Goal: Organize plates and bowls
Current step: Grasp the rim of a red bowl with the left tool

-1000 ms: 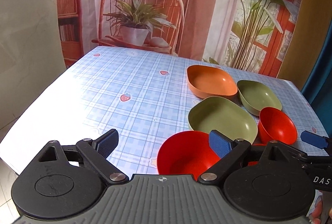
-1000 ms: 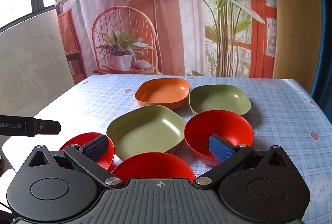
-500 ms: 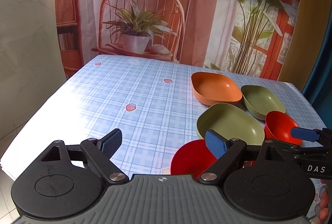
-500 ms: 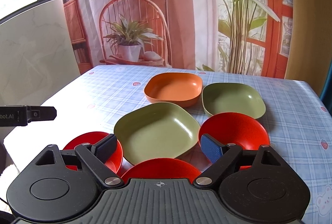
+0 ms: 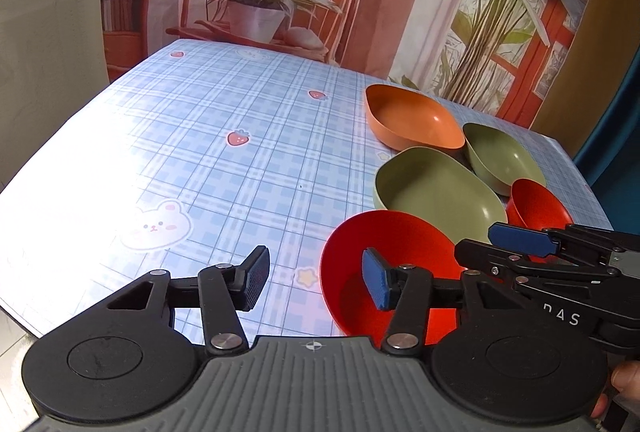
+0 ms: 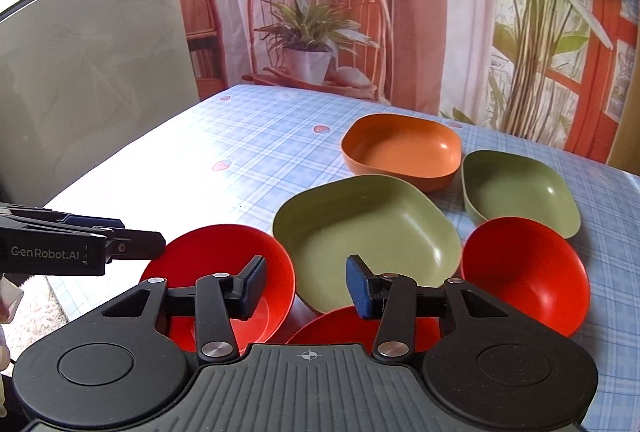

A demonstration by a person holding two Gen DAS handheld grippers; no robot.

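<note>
Both grippers hover over the near edge of a table covered in a blue checked cloth, each with its jaws spread and nothing between them. The left gripper hangs above the cloth just left of the left red bowl, its right finger over that bowl's inside. The right gripper sits lower right of it, over the gap between the left red bowl and the big green dish, with the near red bowl partly hidden under its right finger. In the left view the right gripper reaches in from the right side, across the rim of the big green dish. In the right view the left gripper enters from the left, its tip beside the left red bowl. The dishes cluster on the table's right half: an orange dish farthest back, a small green dish to its right, the big green dish in the middle touching or nearly touching the orange one, and a right red bowl just beside the small green dish. All lie upright and empty, none stacked. A printed backdrop of a chair and plants hangs behind the table.
</note>
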